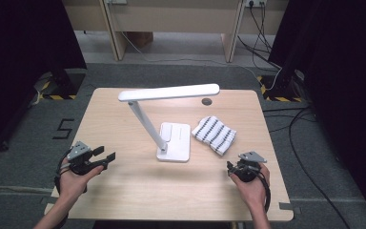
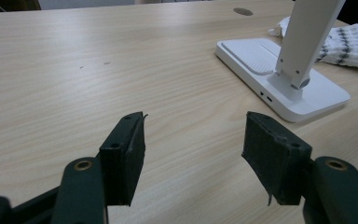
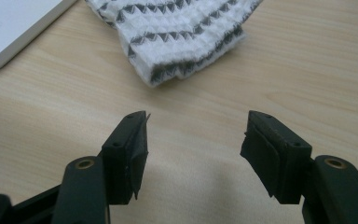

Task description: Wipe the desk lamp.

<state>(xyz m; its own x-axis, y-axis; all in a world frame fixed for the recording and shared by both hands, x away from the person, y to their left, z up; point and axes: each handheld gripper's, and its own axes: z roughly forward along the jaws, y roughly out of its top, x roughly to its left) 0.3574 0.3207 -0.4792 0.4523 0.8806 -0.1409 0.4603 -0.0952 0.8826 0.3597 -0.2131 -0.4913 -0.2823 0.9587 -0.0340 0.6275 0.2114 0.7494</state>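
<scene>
A white desk lamp (image 1: pixel 169 121) stands in the middle of the wooden table (image 1: pixel 124 191), its flat base (image 2: pixel 279 74) toward me and its long head level above. To the right of the base lies a folded white cloth with dark stripes (image 1: pixel 214 134) (image 3: pixel 177 37). My left gripper (image 1: pixel 104 158) (image 2: pixel 193 154) hovers open at the table's left front edge, pointing toward the lamp base, with nothing between its jaws. Just short of the cloth, at the right front, my right gripper (image 1: pixel 233 167) (image 3: pixel 193 154) is also open and holds nothing.
A dark round cable hole (image 1: pixel 207 101) sits in the tabletop behind the lamp. Black curtains flank the table on both sides, and cables (image 1: pixel 295 129) run across the grey floor at the right. A wooden bench stands at the far wall.
</scene>
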